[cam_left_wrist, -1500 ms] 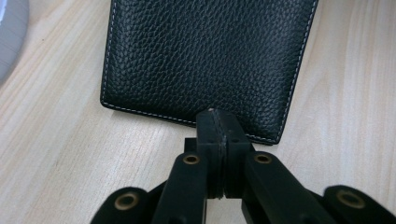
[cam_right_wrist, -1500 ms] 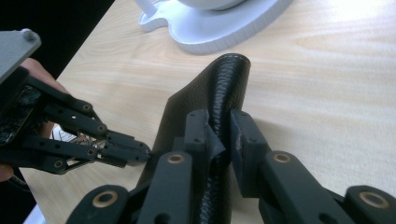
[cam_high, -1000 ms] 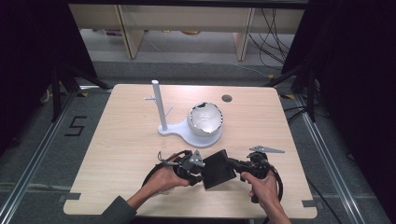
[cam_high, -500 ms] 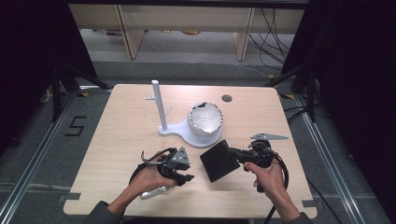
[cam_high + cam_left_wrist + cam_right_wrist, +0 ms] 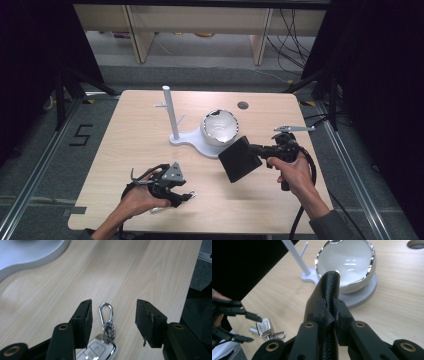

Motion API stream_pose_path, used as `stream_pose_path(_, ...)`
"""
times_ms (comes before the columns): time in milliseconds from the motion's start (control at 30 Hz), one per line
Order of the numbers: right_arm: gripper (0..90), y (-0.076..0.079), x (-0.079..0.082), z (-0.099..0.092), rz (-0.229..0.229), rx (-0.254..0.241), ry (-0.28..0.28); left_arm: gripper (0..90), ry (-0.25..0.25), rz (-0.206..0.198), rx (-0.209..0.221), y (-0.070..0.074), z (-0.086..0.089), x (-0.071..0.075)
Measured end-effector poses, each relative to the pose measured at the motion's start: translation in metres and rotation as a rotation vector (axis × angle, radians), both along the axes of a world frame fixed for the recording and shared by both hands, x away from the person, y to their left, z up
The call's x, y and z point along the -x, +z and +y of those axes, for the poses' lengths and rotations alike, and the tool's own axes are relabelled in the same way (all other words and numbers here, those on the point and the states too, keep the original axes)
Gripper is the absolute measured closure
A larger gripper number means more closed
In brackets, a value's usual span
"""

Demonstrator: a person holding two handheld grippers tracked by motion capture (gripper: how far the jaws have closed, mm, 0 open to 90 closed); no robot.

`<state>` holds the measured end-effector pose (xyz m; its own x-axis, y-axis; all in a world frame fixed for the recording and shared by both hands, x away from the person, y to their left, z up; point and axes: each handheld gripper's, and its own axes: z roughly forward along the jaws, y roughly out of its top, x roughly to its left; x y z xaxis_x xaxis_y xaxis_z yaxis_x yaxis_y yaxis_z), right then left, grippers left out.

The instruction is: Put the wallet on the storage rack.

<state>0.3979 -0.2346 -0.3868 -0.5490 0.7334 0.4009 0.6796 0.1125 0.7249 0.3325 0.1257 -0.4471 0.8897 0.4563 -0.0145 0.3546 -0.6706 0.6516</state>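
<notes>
My left gripper (image 5: pixel 184 196) hovers low over the table's near left part. Its jaws have just been opening and stand open (image 5: pixel 113 312). A silver car key (image 5: pixel 100 351) with a carabiner clip (image 5: pixel 106 312) lies on the wood between them, and the pads do not touch it. My right gripper (image 5: pixel 253 148) is shut on the edge of a black leather wallet (image 5: pixel 239 160), held edge-up above the table (image 5: pixel 329 307). Beyond the wallet (image 5: pixel 327 287) sits a white bowl (image 5: pixel 347 262). The key (image 5: pixel 264 327) also lies at the left in the right gripper view.
The white bowl (image 5: pixel 219 127) rests on a flat white stand (image 5: pixel 190 141) with a thin upright post (image 5: pixel 170 112) at mid-table. A round cable hole (image 5: pixel 243 105) is at the far edge. The near table edge runs close under the left hand.
The two grippers were together at the wallet; now the left one has drawn away to the left and opened. The right one has lifted the wallet up and to the right.
</notes>
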Motion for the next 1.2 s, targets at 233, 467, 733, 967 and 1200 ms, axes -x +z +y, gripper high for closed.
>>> stream_pose_path(233,82.1,0.02,-0.013,-0.007,-0.01,0.001,-0.016,39.1,0.068,0.014,0.013,-0.005,0.026,0.014)
stream_pose_path(467,82.1,0.036,-0.023,-0.006,-0.012,-0.009,-0.017,37.9,0.089,0.015,0.03,-0.009,0.043,0.029)
stream_pose_path(733,82.2,0.047,-0.033,-0.004,-0.007,-0.021,-0.03,36.4,0.135,0.028,0.057,-0.015,0.059,0.04)
stream_pose_path(967,82.3,0.05,-0.05,-0.002,-0.015,-0.026,-0.049,36.2,0.143,0.028,0.058,-0.018,0.066,0.047)
stream_pose_path(1200,82.3,0.049,-0.076,0.004,-0.006,-0.021,-0.099,34.3,0.144,0.017,0.069,-0.017,0.07,0.052)
